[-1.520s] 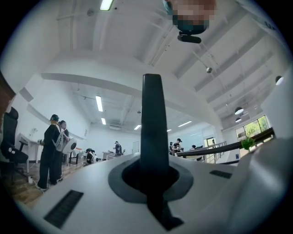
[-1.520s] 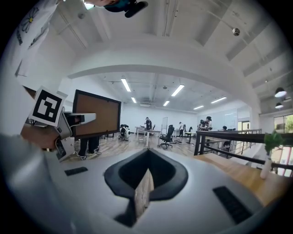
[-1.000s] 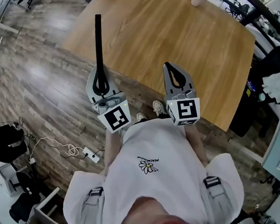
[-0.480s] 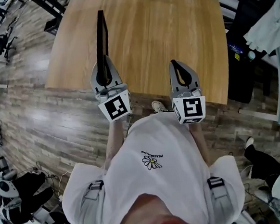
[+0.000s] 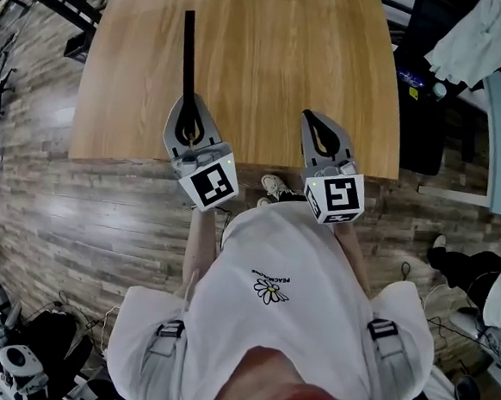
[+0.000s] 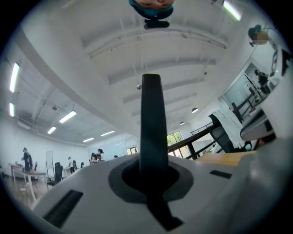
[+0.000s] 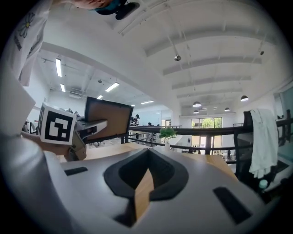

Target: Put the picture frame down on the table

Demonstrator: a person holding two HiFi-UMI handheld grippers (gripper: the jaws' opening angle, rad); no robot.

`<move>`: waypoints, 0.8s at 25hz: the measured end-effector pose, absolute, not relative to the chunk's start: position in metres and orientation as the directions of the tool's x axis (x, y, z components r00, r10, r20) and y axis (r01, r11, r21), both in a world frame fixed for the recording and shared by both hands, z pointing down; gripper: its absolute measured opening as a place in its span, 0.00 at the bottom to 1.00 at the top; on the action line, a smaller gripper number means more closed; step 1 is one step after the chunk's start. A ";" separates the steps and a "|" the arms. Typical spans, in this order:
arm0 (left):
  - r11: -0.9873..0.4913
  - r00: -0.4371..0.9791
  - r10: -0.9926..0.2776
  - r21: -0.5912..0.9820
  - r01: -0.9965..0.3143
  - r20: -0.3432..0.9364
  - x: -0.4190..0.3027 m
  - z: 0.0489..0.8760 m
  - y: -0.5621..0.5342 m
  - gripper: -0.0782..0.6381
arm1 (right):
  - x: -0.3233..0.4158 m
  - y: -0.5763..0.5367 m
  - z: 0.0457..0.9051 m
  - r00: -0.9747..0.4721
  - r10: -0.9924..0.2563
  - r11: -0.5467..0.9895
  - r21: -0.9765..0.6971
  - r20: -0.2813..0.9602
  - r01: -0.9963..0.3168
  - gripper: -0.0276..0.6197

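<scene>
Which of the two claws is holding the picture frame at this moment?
The left claw: it is shut on the thin dark picture frame, seen edge-on in the head view. The right claw is shut too, with nothing between its jaws.

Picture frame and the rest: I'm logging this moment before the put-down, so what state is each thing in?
Picture frame: clamped at its lower edge, upright, not yet laid down.
Left gripper: shut on the picture frame.
Right gripper: jaws together, holding nothing.
Wooden table: nothing of the frame resting on it.
Small plant: standing upright at the table's far edge.
</scene>
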State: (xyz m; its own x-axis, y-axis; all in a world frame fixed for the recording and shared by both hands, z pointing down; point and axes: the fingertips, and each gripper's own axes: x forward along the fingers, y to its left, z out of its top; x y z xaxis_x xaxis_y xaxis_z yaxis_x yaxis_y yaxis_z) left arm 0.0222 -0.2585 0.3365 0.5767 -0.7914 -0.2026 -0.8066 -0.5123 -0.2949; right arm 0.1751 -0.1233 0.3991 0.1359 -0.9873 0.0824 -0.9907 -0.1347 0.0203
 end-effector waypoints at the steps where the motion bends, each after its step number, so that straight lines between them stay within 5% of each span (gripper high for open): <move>1: -0.510 0.601 -0.775 -0.368 -0.778 -0.196 0.030 0.332 -0.260 0.14 | 0.174 -0.124 0.401 0.133 -0.987 -0.131 0.023 0.088 -0.991 0.06; 7: -0.510 0.700 -0.713 -0.654 -0.559 -0.042 0.071 0.336 -0.290 0.14 | 0.167 -0.123 0.406 0.122 -0.988 -0.120 0.019 0.098 -0.993 0.06; 11: -0.483 0.708 -0.691 -0.822 -0.302 0.146 0.095 0.377 -0.309 0.14 | 0.170 -0.117 0.410 0.133 -0.986 -0.133 0.011 0.105 -0.991 0.06; 20: -0.480 0.660 -0.617 -0.869 0.117 0.430 0.118 0.513 -0.321 0.14 | 0.185 -0.100 0.421 0.201 -0.971 -0.198 0.035 0.132 -0.980 0.06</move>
State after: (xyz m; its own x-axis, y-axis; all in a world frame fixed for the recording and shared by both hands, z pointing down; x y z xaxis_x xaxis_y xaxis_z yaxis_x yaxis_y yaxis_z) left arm 0.1184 -0.3209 0.5131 0.6595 -0.6169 0.4296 0.1174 -0.4799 -0.8694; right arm 0.1847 -0.1005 0.4206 0.2012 -0.9706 0.1320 -0.9795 -0.1983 0.0347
